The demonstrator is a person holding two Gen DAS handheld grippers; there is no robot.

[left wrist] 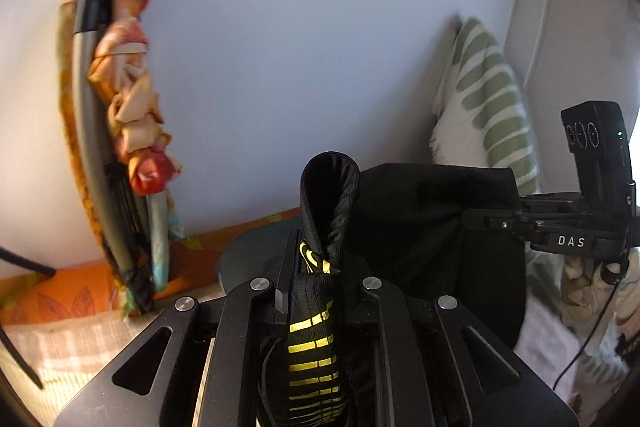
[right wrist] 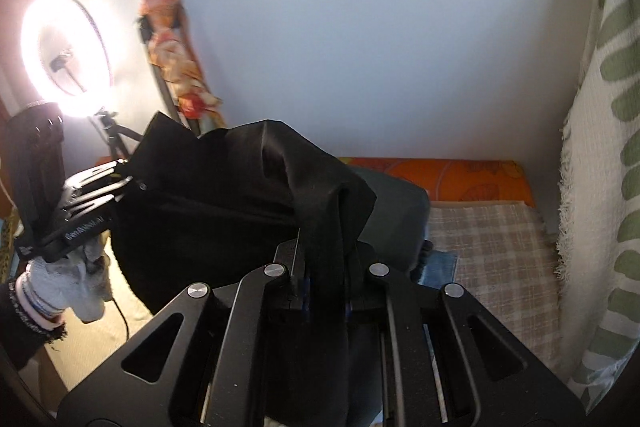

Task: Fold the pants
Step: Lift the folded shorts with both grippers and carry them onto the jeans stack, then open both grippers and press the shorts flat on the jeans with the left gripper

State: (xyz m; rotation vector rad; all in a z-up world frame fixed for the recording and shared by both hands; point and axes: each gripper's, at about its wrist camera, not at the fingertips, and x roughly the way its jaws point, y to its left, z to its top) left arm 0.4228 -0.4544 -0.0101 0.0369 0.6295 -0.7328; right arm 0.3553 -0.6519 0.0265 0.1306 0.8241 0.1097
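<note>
Both grippers are holding the black pants [right wrist: 224, 195] up off the bed [right wrist: 492, 247], the cloth hanging between them in front of a pale wall [left wrist: 320, 27]

Left gripper [left wrist: 320, 267]: jaws are closing tight on a bunched edge of the pants, where a band with yellow stripes [left wrist: 310, 347] is showing; a loop of black fabric is standing up above the fingertips

Right gripper [right wrist: 324, 283]: jaws are clamping a gathered fold of the pants; the fabric is rising over the fingertips and draping away toward the left of that view

In the right wrist view the other gripper is gripping the far end of the cloth at the left edge, with a gloved hand [right wrist: 76, 287] below it

The bed is carrying a checked cover, with an orange patterned strip [right wrist: 460, 179] along its far edge against the wall. A green-striped white towel [right wrist: 600, 187] is hanging along the bed's right side

A lit ring light [right wrist: 66, 55] is standing at the left; a bundle of orange patterned cloth on a grey frame [left wrist: 120, 115] is leaning on the wall
</note>
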